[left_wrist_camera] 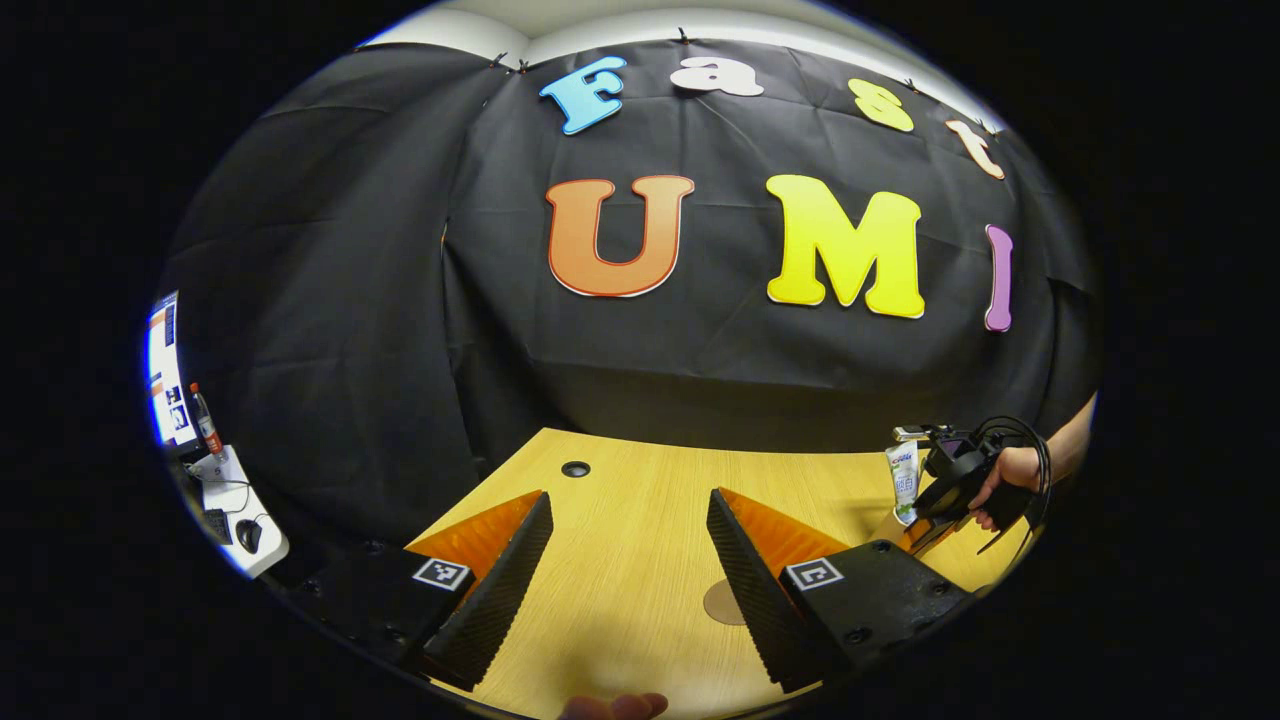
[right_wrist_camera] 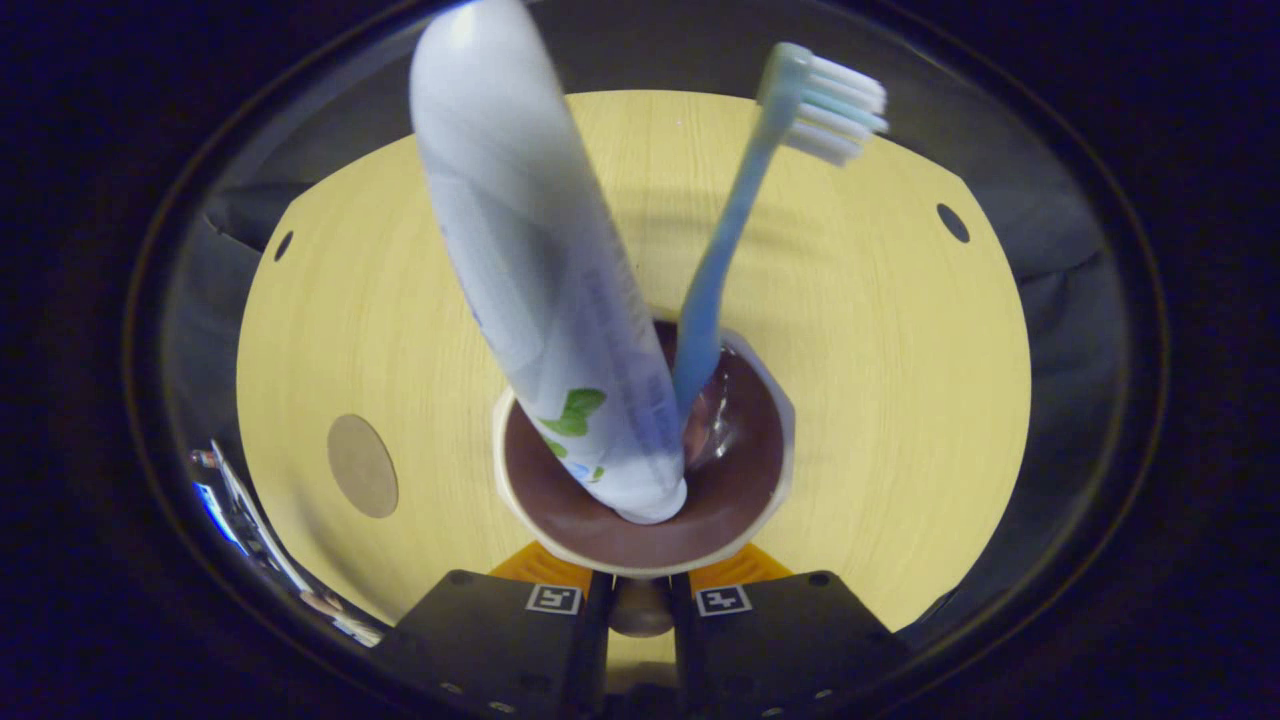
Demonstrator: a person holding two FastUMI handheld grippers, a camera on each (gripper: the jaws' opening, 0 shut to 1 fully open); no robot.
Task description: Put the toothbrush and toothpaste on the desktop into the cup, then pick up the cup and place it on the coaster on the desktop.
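The right tongs look straight down, clamped on the handle of a cream cup with a brown inside, where a white toothpaste tube and a pale blue toothbrush stand leaning apart. Off to their left a round tan coaster lies bare on the pale wooden bench. The left tongs hover wide apart, holding nothing, with the coaster beside the right finger.
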